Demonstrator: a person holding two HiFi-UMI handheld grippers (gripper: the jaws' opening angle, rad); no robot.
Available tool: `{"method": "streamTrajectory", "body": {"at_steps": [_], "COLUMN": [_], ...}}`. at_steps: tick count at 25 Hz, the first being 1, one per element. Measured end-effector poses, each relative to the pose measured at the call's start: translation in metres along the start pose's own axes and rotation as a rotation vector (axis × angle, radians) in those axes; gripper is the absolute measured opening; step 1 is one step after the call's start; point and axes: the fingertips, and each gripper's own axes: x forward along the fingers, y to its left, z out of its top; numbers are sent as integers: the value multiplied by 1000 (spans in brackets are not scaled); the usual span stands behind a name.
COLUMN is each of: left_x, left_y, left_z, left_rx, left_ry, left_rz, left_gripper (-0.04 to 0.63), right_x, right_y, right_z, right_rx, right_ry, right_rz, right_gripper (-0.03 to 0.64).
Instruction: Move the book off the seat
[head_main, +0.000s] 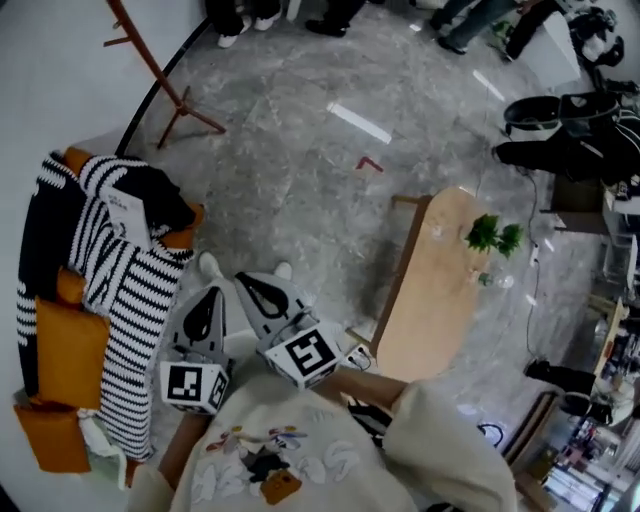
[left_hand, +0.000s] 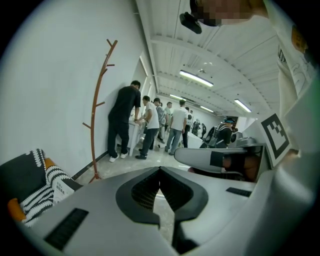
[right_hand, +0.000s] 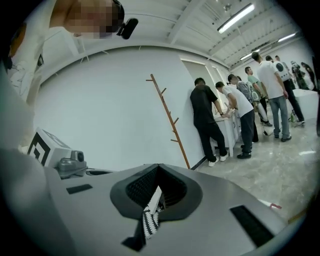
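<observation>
Plainly, the task is not yet begun: the book (head_main: 126, 213), a white-covered thing with print on it, lies at the left of the head view on a black-and-white striped blanket (head_main: 130, 290) draped over the orange seat (head_main: 65, 350). Nothing touches it.

The left hand-held gripper (head_main: 212, 292) sits at lower centre of that view, just beside the blanket's edge but apart from the book. Its jaws are pressed together with nothing between them. The right hand-held gripper (head_main: 245, 281) is close beside it, jaws likewise pressed together. In the right gripper view a bit of striped cloth shows through the slot below the tips, and I judge it to be the blanket seen beyond, not something pinched. What is left is everything: reaching across, opening, gripping the book, lifting it clear and setting it elsewhere.

A light wooden surface (head_main: 430, 300) stands at right of centre, bare except for a small green plant (head_main: 492, 236) near its far end; it looks a likely spot. The floor (head_main: 300, 170) is grey marbled stone. A thin reddish coat stand (head_main: 160, 75) leans in at upper left against a white wall, and several people (head_main: 330, 15) stand along the top edge.
</observation>
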Motion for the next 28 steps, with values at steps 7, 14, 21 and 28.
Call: {"method": "streamTrajectory", "body": {"at_steps": [7,14,21,28], "left_x": [-25,-37,-36,-40], "left_y": [48,95,157,217], "left_z": [-16,-28,-40,-59], "left_rx": [-79,-172,-208,-289], "left_ry": [8,-44,-70,-90], "left_rz": [96,153,187,296], "left_gripper": [9,8,9,9], "right_x": [48,80,119,167], "right_y": [37,73,98,105], "right_z": [2,-5,-23,-45], "right_rx": [32,-9,-46,-118], "right_ry": [66,124,169,236], "right_rz": [87,135,156,221], "right_gripper": [-2,-2,-2,-2]}}
